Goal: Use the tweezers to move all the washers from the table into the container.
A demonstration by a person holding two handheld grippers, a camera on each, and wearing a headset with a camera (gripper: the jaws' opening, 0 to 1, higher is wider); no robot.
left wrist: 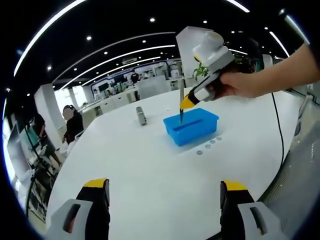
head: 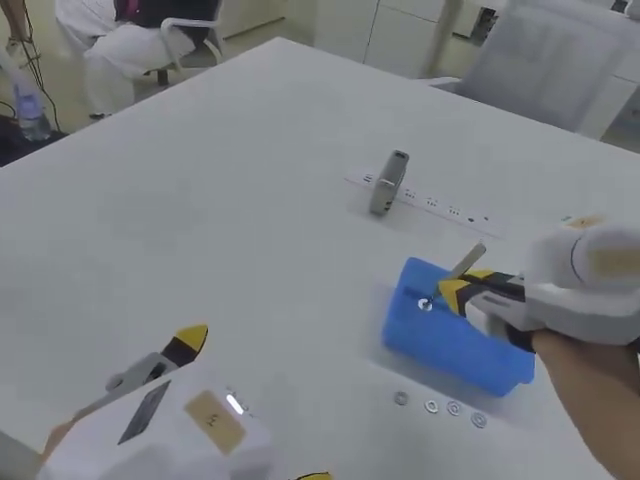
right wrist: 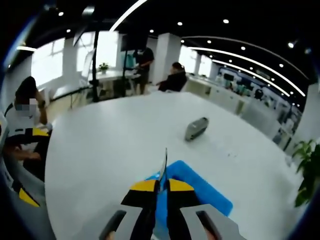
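The right gripper (right wrist: 161, 187) has its jaws pinched narrow on one pair of tweezers (right wrist: 164, 167). In the head view the tweezer tips point down into the single blue container (head: 455, 345), with one washer (head: 425, 304) at the tips; whether it is gripped or lying inside I cannot tell. Four more washers (head: 431, 406) lie in a row on the white table (head: 250, 200), just beside the container at its 6 o'clock. One small grey object (head: 390, 182) stands at its 11 o'clock. The left gripper (left wrist: 165, 185) has its jaws spread wide, holding nothing.
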